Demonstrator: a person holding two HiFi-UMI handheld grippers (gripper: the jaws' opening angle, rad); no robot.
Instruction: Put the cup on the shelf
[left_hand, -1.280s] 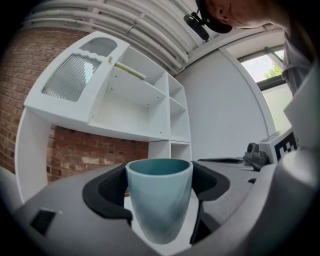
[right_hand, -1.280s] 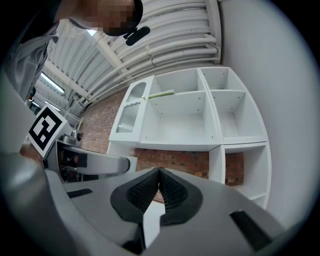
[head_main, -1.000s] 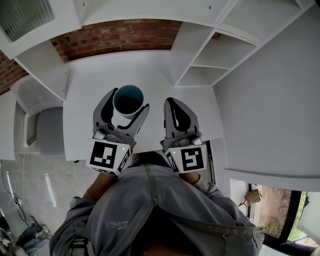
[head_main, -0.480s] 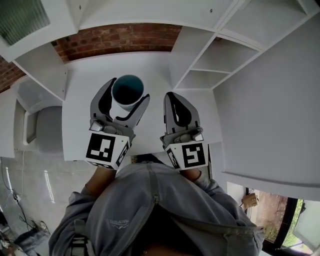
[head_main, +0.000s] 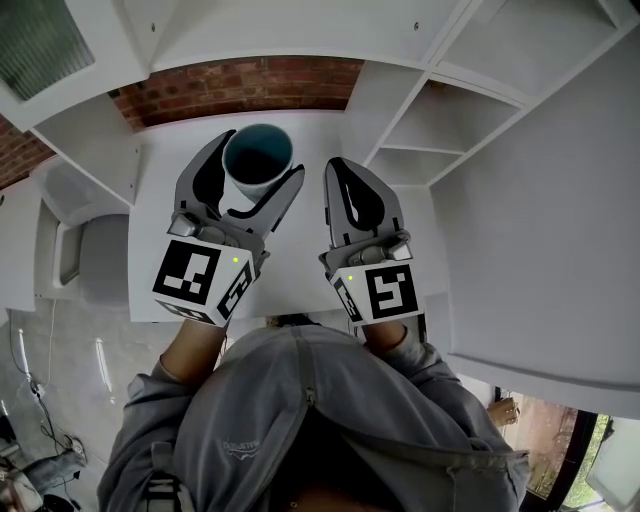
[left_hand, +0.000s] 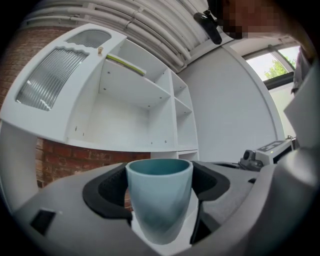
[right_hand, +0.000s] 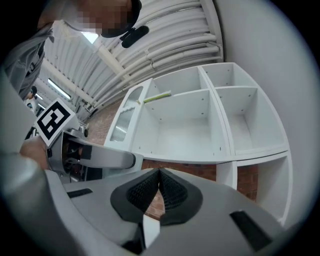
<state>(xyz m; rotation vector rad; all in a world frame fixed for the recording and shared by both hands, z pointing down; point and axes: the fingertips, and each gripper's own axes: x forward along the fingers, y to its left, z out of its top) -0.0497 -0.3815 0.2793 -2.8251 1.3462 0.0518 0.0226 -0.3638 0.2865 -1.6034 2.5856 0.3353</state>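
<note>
A light blue cup (head_main: 258, 160) stands upright between the pads of my left gripper (head_main: 256, 172), which is shut on its sides above the white table (head_main: 300, 275). In the left gripper view the cup (left_hand: 160, 200) fills the gap between the jaws, its rim level, with the white shelf unit (left_hand: 131, 102) ahead and above. My right gripper (head_main: 338, 170) hovers just right of the left one, shut with nothing held. In the right gripper view its pads (right_hand: 150, 190) meet, and the shelf unit (right_hand: 192, 125) lies beyond.
A red brick wall (head_main: 240, 78) runs behind the table. White open compartments (head_main: 440, 105) stand at the right and a cabinet with a ribbed glass door (left_hand: 50, 77) at the left. A thin yellow-green strip (left_hand: 126, 64) lies on an upper shelf.
The left gripper has carried the cup up and away from me, towards the brick wall. The right gripper has moved along beside it, still shut.
</note>
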